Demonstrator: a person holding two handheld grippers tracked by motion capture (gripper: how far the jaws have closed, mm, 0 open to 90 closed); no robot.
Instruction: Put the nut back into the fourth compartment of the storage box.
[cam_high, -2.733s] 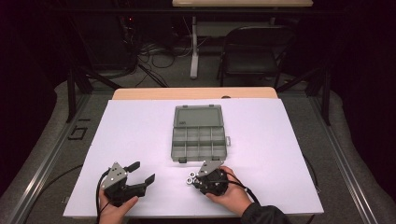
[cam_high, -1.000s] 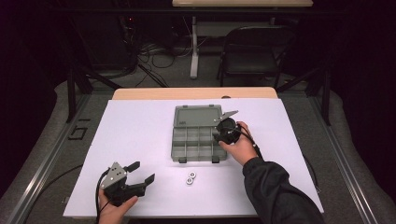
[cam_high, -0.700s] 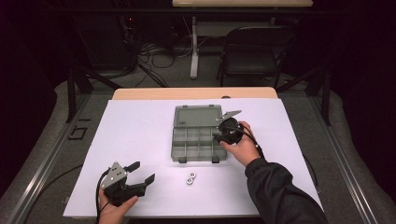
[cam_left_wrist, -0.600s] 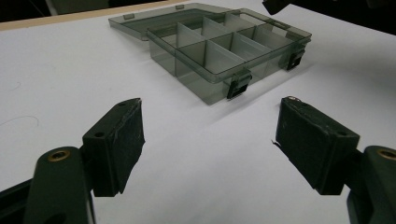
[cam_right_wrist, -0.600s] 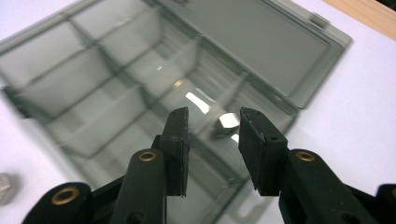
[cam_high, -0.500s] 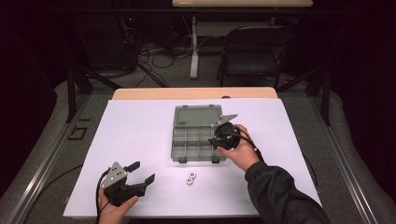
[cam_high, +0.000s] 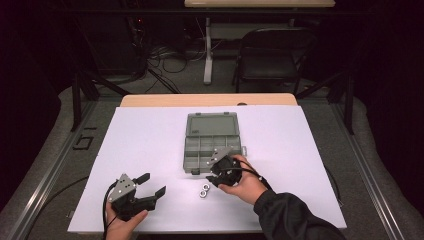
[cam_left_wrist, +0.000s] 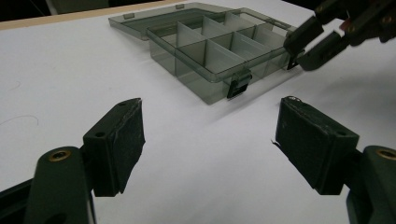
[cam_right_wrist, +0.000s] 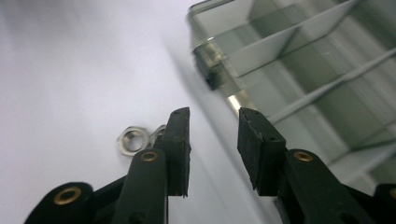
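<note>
A grey compartment box (cam_high: 212, 142) lies open on the white surface (cam_high: 150, 140), near its middle. Its long axis runs away from the person: the lid (cam_high: 212, 125) lies flat on the far side, and the divided tray with its latches (cam_left_wrist: 238, 84) faces the near edge.

The right claw (cam_high: 216, 176) is at the tray's near edge, towards its right corner, jaws a little apart with nothing between them. In the right gripper view the jaws rise just beside the tray's corner, over bare surface. Two small metal nuts (cam_high: 204, 189) lie side by side just left of this claw; in the right gripper view the left jaw partly hides one of them (cam_right_wrist: 132, 139), and the tray is cut off at the right edge.

The left claw (cam_high: 154, 185) is low near the front-left of the surface, well apart from the box, jaws wide and empty, pointing right. What the tray's compartments hold is hard to make out.
</note>
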